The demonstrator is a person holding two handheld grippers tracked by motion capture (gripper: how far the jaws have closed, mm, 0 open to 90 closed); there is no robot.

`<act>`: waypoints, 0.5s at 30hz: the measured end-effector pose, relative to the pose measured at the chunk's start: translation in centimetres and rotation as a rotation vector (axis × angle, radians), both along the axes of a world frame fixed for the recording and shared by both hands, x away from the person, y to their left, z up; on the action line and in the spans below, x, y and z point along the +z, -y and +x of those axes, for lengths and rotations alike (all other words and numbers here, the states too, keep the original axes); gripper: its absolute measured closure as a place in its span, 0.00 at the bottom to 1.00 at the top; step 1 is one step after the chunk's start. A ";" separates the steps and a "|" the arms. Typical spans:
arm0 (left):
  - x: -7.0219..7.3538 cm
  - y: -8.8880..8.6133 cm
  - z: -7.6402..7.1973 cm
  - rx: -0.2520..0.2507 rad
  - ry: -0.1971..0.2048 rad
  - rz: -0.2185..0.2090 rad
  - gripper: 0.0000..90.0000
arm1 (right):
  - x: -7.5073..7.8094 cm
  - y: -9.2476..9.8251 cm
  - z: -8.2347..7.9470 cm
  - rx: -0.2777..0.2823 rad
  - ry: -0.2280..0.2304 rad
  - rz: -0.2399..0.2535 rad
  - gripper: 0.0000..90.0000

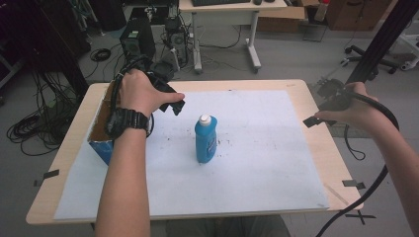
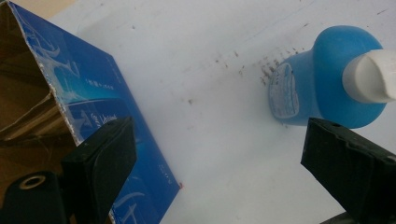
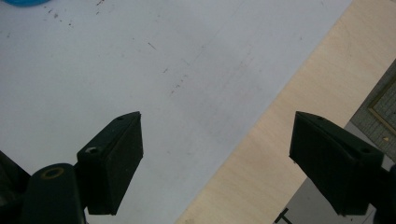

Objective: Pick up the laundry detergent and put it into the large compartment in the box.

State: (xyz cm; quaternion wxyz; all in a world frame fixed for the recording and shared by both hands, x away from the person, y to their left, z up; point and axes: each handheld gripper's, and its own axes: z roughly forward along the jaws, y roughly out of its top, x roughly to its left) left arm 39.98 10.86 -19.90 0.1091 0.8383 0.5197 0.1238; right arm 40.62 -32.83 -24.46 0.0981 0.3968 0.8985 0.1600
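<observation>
Your left gripper (image 2: 219, 163) hangs spread just left of the upright bottle (image 1: 205, 139) (box (image 1: 101, 133) beyond); your right gripper (image 3: 215, 163), spread too, sits well right of it.

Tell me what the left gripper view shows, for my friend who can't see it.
A blue plastic bottle with a white cap stands on a white sheet, beyond the open left claw. At the left is an open blue cardboard box.
</observation>
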 end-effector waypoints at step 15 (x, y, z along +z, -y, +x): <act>0.9 1.5 -0.1 0.005 -0.009 0.002 0.13 | 0.1 0.2 -0.3 0.001 0.004 0.002 0.20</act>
